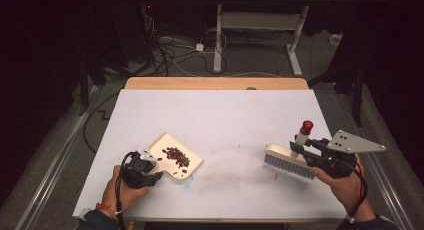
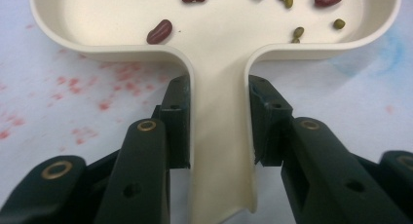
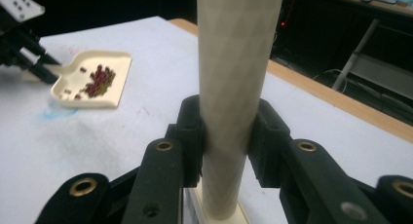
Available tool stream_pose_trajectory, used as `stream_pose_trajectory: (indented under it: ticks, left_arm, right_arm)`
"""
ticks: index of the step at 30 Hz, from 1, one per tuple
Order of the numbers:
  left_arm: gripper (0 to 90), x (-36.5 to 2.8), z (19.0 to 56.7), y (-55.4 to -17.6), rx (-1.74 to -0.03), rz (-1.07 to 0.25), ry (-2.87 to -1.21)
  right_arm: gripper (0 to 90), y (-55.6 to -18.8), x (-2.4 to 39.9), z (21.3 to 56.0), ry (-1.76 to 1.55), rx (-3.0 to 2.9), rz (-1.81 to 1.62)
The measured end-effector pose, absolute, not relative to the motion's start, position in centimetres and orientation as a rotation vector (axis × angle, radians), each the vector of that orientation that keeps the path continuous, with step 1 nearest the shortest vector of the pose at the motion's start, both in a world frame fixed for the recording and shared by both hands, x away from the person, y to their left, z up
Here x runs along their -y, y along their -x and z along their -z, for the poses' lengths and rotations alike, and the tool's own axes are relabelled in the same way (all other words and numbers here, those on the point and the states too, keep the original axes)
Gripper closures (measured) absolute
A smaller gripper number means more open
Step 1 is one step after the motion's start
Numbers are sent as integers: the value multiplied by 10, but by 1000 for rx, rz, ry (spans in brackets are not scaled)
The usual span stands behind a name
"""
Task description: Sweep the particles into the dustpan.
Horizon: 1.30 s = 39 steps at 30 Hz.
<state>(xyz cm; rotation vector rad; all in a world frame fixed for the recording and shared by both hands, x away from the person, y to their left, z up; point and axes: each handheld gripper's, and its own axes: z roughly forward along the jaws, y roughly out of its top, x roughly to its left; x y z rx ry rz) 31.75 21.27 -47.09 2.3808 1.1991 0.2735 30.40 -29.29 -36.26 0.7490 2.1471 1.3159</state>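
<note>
White tabletop [image 1: 225, 115]: left gripper [image 2: 219, 126] pinches the dustpan [image 1: 176, 156] handle, right gripper [image 3: 228, 136] clamps the brush [image 1: 290, 160] handle right of the dustpan; keep it level so beans [image 1: 176, 156] stay.

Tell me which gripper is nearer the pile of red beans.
Left. The left gripper grips the handle of the cream plastic dustpan holding the red beans; the right gripper holds the white brush well off to their right.

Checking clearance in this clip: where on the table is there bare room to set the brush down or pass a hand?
Bare: the middle strip between the dustpan and the brush, and the whole far half up to the wooden edge. Crowded: near left, where the left tool holds the dustpan of beans; near right, around the right tool.
</note>
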Motion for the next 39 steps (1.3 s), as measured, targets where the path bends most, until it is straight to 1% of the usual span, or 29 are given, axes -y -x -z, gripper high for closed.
stream_pose_trajectory:
  ticks: [18,25,35,39]
  left_arm:
    - [638,-225,474,-328,-1302,-319,-2300]
    - [638,-230,475,-333,-1372,-337,-2251]
    - [638,-232,476,-345,-1476,-364,-2183]
    - [637,-231,477,-348,-1534,-369,-2120]
  right_arm:
    - [705,-307,292,365,-700,-2269,-1293]
    - [704,-312,291,366,-702,-2281,-1312]
    - [705,-325,275,368,-644,-2355,-1341]
    - [705,-329,272,368,-633,-2382,-1350]
